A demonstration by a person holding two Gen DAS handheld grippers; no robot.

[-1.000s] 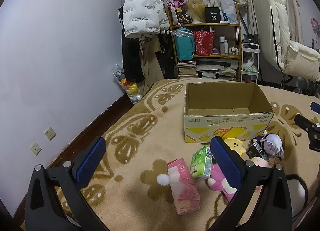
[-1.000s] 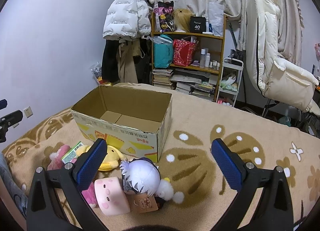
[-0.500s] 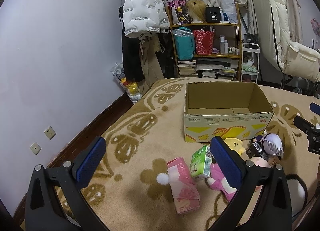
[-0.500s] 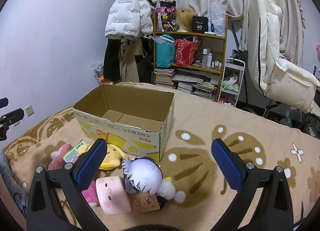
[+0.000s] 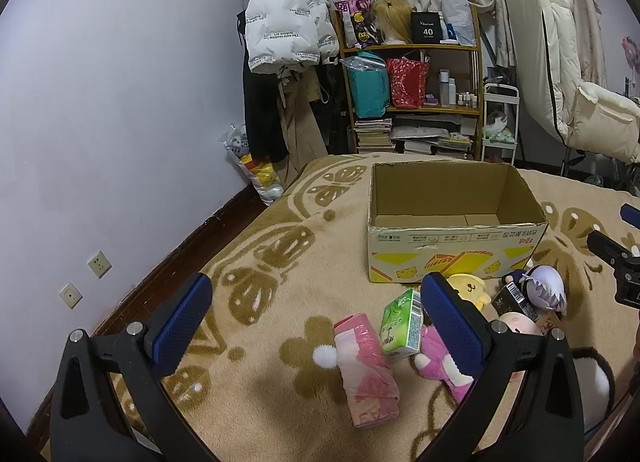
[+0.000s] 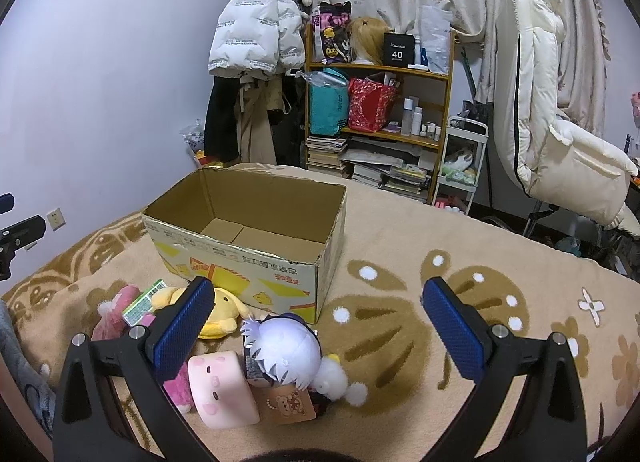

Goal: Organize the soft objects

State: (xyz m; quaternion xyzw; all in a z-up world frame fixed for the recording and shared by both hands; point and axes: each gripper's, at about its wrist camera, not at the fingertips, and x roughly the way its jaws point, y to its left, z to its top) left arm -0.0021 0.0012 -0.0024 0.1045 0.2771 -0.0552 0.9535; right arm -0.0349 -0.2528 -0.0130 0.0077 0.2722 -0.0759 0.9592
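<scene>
Plush toys lie in a loose heap on the tan blanket [image 5: 280,302] just in front of the near wall of the cardboard box [image 6: 240,262]: a white-haired doll [image 6: 286,354], a pale pink block cushion [image 6: 222,390] touching it on the left, a yellow dog plush [image 6: 212,312] against the box front, a magenta plush [image 5: 440,358], a green tissue pack [image 5: 402,326] and a pink wrapped bundle [image 5: 364,366] farthest left. We see the box open, upright and bare inside, so by our reckoning nothing has been sorted yet. We hold the right gripper [image 6: 320,326] above the doll with its blue pads spread wide and nothing between them; the left gripper [image 5: 320,322] hangs over the pink bundle and tissue pack, equally wide apart and holding nothing. Against the views from a second ago, we find almost nothing altered: the toys sit where they were, and only the right camera's view has crept slightly, the box sitting a touch further right in frame. We read that as a pause before the first pick, with the doll the likeliest target for the right side. Beyond the blanket stand a cluttered wooden shelf [image 6: 380,102], a hanging white puffer jacket [image 6: 252,30] and a cream chair [image 6: 560,142].
</scene>
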